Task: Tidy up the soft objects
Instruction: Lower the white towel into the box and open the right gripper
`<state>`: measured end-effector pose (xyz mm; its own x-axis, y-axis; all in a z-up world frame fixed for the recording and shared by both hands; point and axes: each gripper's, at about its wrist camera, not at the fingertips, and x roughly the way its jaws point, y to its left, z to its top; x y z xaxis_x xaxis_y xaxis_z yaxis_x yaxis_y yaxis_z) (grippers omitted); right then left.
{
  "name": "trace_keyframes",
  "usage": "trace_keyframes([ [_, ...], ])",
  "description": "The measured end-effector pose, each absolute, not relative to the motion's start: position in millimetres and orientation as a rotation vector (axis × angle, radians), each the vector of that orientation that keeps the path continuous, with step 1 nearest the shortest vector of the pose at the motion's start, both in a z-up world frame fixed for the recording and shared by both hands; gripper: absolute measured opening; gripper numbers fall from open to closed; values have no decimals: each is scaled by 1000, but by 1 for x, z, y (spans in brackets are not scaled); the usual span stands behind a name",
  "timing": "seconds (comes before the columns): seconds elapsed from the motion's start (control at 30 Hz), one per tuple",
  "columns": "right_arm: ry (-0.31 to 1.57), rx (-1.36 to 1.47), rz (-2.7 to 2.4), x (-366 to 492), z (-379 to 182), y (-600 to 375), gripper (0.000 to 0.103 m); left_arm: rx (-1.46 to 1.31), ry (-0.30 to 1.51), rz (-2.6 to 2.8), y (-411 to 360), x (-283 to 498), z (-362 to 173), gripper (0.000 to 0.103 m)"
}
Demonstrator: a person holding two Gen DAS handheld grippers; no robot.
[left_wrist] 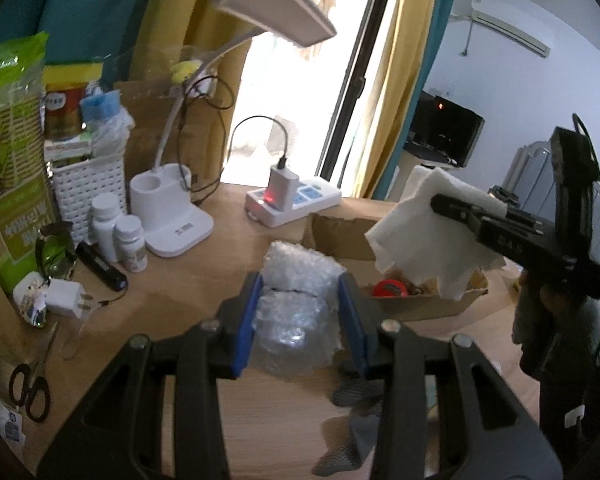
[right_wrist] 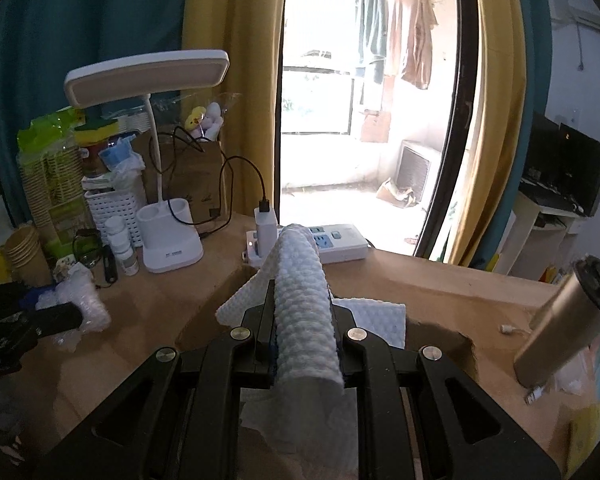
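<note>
The left hand-held gripper (left_wrist: 300, 316) is clamped on a wad of bubble wrap (left_wrist: 296, 300) between its blue pads, held above the bench (left_wrist: 204, 280) just short of the open cardboard box (left_wrist: 400, 304). The right hand-held gripper (right_wrist: 302, 320) is closed on a white quilted paper towel (right_wrist: 304, 308), which drapes over the jaws and hangs directly over the box (right_wrist: 228, 300).

The step in hand looks like dropping both soft things into the box. To do it well, lower the towel until its loose tail is inside the walls before letting go; released high, it may catch on the rim and flop out. Bring the bubble wrap over the near wall afterwards, so the two grippers don't crowd the opening together. The box already holds a red item (left_wrist: 388, 289), so aim for the free side. Keep clear of the power strip (left_wrist: 296, 200) at the bench's far edge, just beyond the box.
</note>
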<state>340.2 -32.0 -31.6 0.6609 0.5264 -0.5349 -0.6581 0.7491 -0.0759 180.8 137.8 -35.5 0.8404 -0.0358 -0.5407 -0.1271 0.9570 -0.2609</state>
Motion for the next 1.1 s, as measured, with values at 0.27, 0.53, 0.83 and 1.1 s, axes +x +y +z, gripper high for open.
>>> trace_keyframes([
  [0.27,593,-284,658,361,-57,7,17,-332,578,58,166,179,-47,40],
  [0.53,731,-261,657,374,-91,29,17,-353,590,80,184,184,-58,40],
  [0.83,749,-274,780,362,-90,28,60,-346,604,82,177,200,-63,40],
  [1.1,685,-225,735,365,-71,-18,62,-319,606,70,152,214,-59,40],
])
